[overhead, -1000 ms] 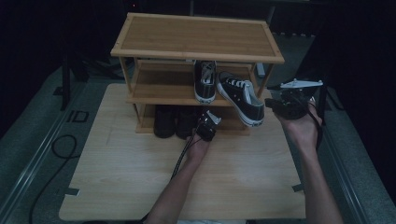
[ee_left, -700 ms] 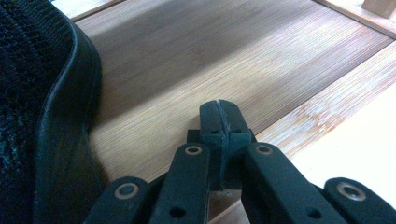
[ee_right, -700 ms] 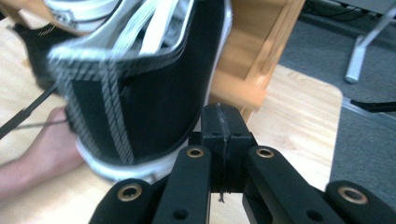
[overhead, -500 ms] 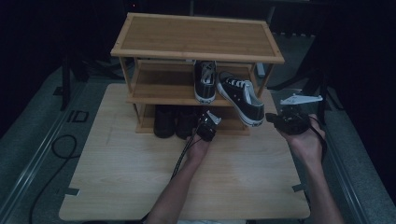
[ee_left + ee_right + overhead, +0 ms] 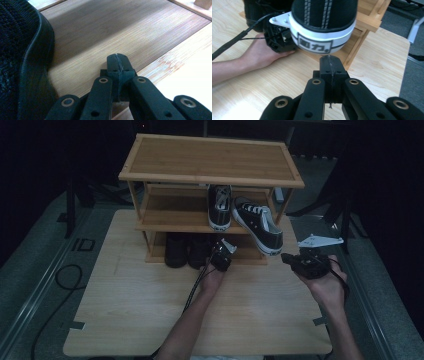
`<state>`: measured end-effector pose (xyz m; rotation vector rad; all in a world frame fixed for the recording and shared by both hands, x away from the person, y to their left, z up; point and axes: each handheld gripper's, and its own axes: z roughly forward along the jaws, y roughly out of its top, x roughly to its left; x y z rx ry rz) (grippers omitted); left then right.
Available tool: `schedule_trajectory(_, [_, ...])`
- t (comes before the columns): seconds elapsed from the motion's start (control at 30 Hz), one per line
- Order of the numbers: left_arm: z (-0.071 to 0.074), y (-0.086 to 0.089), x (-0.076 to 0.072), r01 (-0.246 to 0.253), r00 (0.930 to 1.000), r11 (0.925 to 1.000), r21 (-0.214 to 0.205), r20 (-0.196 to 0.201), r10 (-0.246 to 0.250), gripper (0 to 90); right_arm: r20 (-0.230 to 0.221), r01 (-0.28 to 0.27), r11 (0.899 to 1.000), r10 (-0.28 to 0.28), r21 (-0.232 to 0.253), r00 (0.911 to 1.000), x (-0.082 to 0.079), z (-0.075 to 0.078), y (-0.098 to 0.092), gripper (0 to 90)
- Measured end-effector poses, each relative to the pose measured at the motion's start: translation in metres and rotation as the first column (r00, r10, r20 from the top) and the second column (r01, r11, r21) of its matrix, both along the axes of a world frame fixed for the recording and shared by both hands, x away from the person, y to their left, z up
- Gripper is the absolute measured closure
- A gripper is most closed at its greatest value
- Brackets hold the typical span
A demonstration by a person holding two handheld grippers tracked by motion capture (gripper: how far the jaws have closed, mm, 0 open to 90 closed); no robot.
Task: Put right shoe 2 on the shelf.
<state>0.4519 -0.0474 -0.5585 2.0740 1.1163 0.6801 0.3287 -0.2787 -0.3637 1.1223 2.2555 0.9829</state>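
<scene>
White heel patch (image 5: 315,46) on the sneaker (image 5: 323,23) bears two black characters.

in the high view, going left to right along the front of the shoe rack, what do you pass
Dark shoes on the bottom shelf → left gripper → tilted black-and-white sneaker hanging off the middle shelf → right gripper.
</scene>
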Motion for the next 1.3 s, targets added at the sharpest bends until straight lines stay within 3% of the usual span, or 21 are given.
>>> schedule_trajectory(0.67, [0.0,0.001,0.0,-0.003,1.0,1.0,-0.007,-0.005,0.003,90.0,0.025,-0.034,0.999,0.034,0.02,0.9991,-0.001,0.0,0.01,90.0])
schedule_trajectory(1.3, [0.0,0.001,0.0,-0.001,1.0,0.9999,-0.011,-0.007,0.001,90.0,0.026,-0.095,0.995,0.095,0.034,0.9952,0.019,-0.003,0.043,90.0])
